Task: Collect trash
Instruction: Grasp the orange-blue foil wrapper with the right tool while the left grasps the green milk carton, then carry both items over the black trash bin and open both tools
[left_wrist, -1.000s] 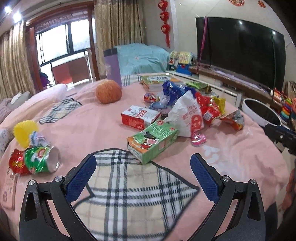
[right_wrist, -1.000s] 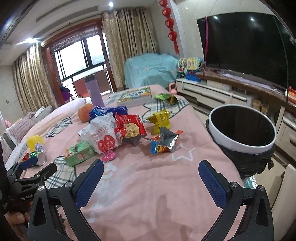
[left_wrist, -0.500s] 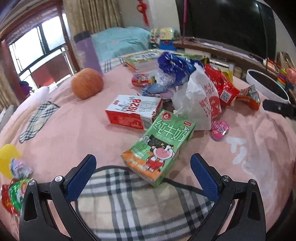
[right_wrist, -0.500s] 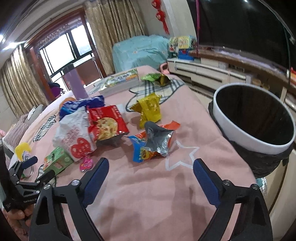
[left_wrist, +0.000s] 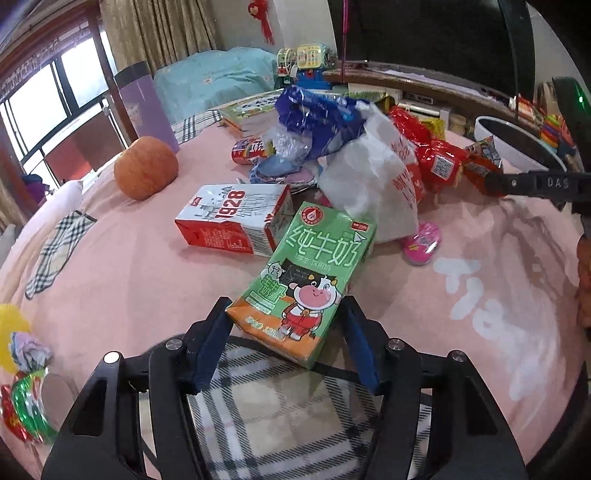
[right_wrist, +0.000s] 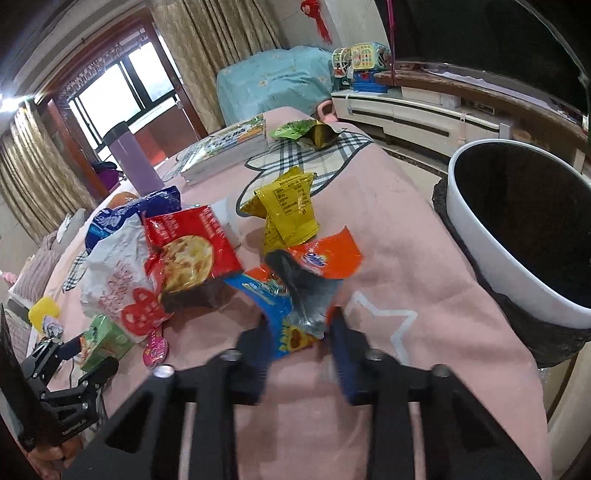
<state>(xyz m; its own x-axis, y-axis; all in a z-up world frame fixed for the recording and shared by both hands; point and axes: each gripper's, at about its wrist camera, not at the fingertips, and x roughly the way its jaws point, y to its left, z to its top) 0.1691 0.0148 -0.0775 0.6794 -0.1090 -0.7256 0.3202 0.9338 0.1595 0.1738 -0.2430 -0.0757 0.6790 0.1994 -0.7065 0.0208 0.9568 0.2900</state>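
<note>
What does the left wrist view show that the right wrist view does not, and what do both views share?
Only the left wrist view shows the red and white carton, and the crushed can at the left edge.

Only the right wrist view shows the yellow wrapper, the green packet and the whole opening of the bin.

Both show the green milk carton between the left gripper fingers, the white bag, the pink cloth, and the orange and blue wrapper at the right gripper.

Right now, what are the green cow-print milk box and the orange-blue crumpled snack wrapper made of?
Green cow-print milk box: looks like coated paperboard, slightly glossy; sharp folded edges, flat printed faces. Orange-blue crumpled snack wrapper: probably metallised plastic film; silvery inner side, stiff creases, shiny print.
</note>
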